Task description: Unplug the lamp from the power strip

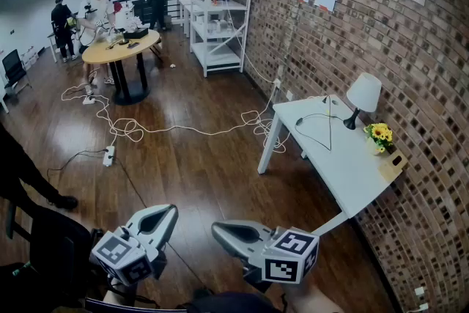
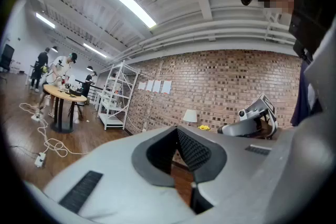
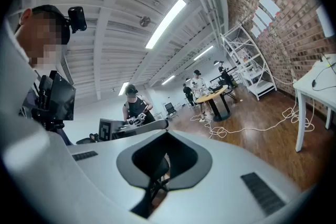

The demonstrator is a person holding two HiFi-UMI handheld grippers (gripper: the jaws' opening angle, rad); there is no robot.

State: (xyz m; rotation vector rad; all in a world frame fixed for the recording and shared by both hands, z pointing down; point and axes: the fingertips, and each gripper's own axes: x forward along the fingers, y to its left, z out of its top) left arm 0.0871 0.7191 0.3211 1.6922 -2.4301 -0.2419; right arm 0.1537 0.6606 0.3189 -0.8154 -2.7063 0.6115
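Observation:
A lamp [image 1: 363, 94] with a white shade and black stem stands on the white table [image 1: 344, 165] by the brick wall; its thin dark cable [image 1: 316, 130] loops over the tabletop. A white power strip [image 1: 108, 155] lies on the wood floor far to the left. My left gripper [image 1: 170, 210] and right gripper [image 1: 218, 229] are held low at the bottom of the head view, side by side, far from the table, both shut and empty. The left gripper view shows its jaws [image 2: 176, 131] closed, with the lamp [image 2: 190, 116] small beyond them. The right gripper [image 3: 167, 134] points away toward the room.
Yellow flowers [image 1: 379, 134] sit beside the lamp. A long white cord [image 1: 183, 130] snakes over the floor toward the wall. White shelving [image 1: 220, 7] stands at the back, with a round table [image 1: 121, 49] and people around it. A dark chair [image 1: 51, 249] is at my left.

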